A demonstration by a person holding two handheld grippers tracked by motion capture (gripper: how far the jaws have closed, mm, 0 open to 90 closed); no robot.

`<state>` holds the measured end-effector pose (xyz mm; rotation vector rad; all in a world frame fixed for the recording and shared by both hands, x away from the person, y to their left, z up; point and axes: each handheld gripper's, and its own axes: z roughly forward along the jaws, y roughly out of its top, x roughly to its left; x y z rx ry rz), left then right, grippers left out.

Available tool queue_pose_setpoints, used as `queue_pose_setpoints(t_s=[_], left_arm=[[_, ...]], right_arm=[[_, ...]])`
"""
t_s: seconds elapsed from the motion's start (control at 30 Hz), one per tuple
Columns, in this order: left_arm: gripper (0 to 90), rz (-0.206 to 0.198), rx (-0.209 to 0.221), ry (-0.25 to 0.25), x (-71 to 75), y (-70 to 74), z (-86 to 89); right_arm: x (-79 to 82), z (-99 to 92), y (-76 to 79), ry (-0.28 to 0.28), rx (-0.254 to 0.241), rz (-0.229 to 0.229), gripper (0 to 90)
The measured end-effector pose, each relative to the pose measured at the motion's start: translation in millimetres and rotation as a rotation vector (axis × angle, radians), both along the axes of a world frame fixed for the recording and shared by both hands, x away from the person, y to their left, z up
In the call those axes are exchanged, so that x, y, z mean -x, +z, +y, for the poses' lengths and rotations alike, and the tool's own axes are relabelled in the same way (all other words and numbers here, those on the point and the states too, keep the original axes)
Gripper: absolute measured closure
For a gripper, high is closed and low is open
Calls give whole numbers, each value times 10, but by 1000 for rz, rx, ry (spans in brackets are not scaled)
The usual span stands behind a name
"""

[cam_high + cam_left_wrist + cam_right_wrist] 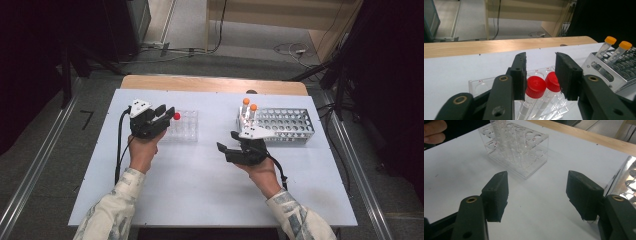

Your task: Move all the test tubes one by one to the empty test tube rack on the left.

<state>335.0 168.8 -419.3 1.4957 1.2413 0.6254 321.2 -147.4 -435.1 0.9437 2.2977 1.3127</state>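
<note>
Two red-capped tubes [535, 86] [552, 81] stand side by side in a clear plastic rack [481, 83] [186, 131] on the left of the white table. My left gripper [541, 63] [167, 115] sits over them, its jaws flanking both caps with small gaps, open. From above, one red cap [176, 116] shows at its tips. My right gripper [536, 195] [228, 141] hovers low over bare table, jaws wide open with nothing between them. It is just in front of a metal rack [290, 125] holding two orange-capped tubes [246, 101] [253, 107].
The metal rack [614, 72] with its orange-capped tubes [610, 40] stands to the right of the clear one. The clear rack [524, 147] lies ahead of the right gripper, a hand [434, 131] behind it. A wooden table edge [210, 82] runs along the back.
</note>
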Motion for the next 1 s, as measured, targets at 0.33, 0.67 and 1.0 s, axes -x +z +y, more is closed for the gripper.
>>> queue_pose_setpoints(t_s=[0.33,0.67,1.0], left_arm=[[266,34,-6,20,269,9,79],[204,42,-39,27,505,-82,142],[175,41,-60,31,528,-112,103]], right_arm=[[-89,-151,24,-105,-19,-32,378],[-273,-347,82,-325,7,-96,408],[-620,-422,-55,-445,6,-64,496]])
